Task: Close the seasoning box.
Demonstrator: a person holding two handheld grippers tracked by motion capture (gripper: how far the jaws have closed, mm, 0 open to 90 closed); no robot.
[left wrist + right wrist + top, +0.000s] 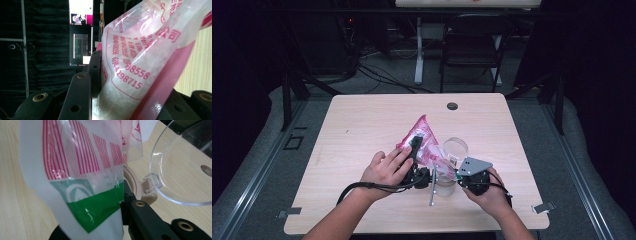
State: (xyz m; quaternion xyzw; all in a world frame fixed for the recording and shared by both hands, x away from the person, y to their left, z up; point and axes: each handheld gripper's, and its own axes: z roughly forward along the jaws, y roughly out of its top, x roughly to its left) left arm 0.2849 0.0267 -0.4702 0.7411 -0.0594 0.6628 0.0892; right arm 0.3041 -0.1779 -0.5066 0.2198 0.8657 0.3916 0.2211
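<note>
A: Where is the bag, and why is it held like this?

B: The pink and white plastic bag [426, 141] is above the middle of the table [362, 130], lifted and tilted, with its lower end toward the clear container [451, 165]. I think the two hands want to bring its contents down into that container, so one end is high and the other is low.

A: Which gripper holds which end?

B: The left gripper [415, 148] clamps the upper, fuller part; in the left gripper view its black jaws stand at a narrow gap and press on the bag [140, 67] from both sides. White grains seem to be inside, though I cannot say what they are. The right gripper [459, 171] has its jaws closed on the lower corner, where the bag [82, 177] shows a green band and red stripes.

A: Why the corner?

B: My guess is that it guides the mouth of the bag, or keeps it stretched, beside the container. In the right gripper view the clear lid [180, 170] stands open on its beige hinge [142, 190], just beside that corner, so the way in is free.

A: Is the corner already cut open?

B: I cannot tell; the plastic hides it.

A: And the thin metal tool [432, 192]?

B: It lies on the table in front of the container, between the two hands, untouched.
</note>
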